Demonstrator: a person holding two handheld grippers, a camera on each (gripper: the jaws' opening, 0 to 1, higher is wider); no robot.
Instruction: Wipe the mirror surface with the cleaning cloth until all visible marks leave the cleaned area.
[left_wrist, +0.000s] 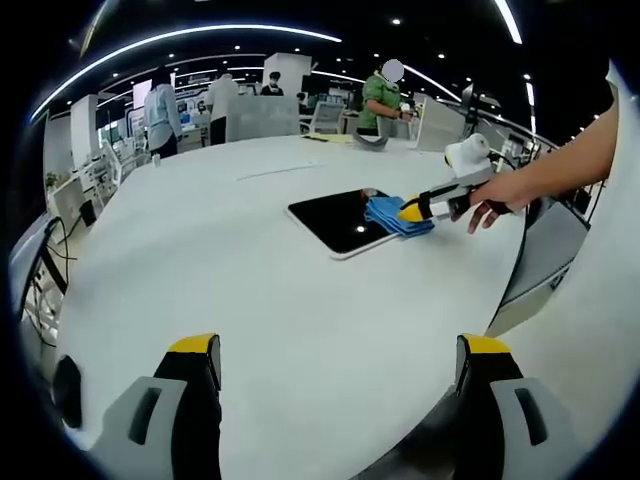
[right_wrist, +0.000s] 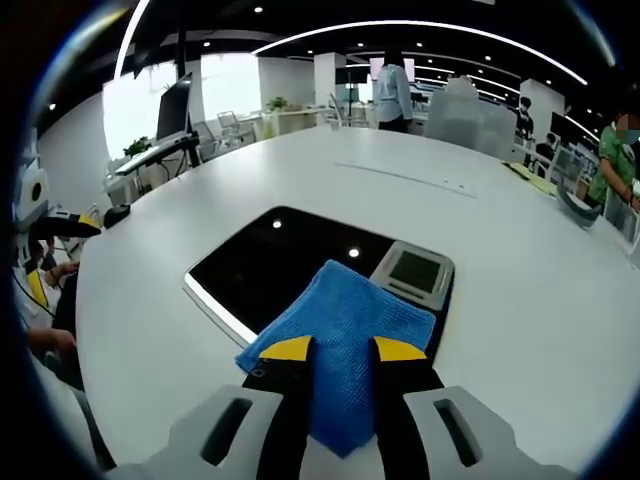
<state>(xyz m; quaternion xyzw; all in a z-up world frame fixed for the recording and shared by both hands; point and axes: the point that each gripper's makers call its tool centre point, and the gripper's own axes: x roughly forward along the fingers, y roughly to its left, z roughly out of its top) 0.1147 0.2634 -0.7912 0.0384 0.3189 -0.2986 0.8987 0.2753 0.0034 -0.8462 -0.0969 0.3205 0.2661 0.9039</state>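
A dark rectangular mirror (left_wrist: 340, 221) (right_wrist: 280, 265) with a pale edge lies flat on the white table (left_wrist: 250, 290). A folded blue cleaning cloth (left_wrist: 393, 215) (right_wrist: 340, 345) rests on the mirror's near corner. My right gripper (right_wrist: 342, 350) (left_wrist: 415, 211) is shut on the cloth, its yellow-tipped jaws pinching the fabric, held by a person's hand (left_wrist: 495, 198). My left gripper (left_wrist: 340, 350) is open above bare table, well short of the mirror, with nothing between its fingers.
The mirror reflects ceiling lights and a grey device (right_wrist: 412, 270). The table edge curves close on the right (left_wrist: 500, 290). Several people (left_wrist: 160, 115) stand by desks and chairs at the back. A monitor (right_wrist: 172, 110) stands at far left.
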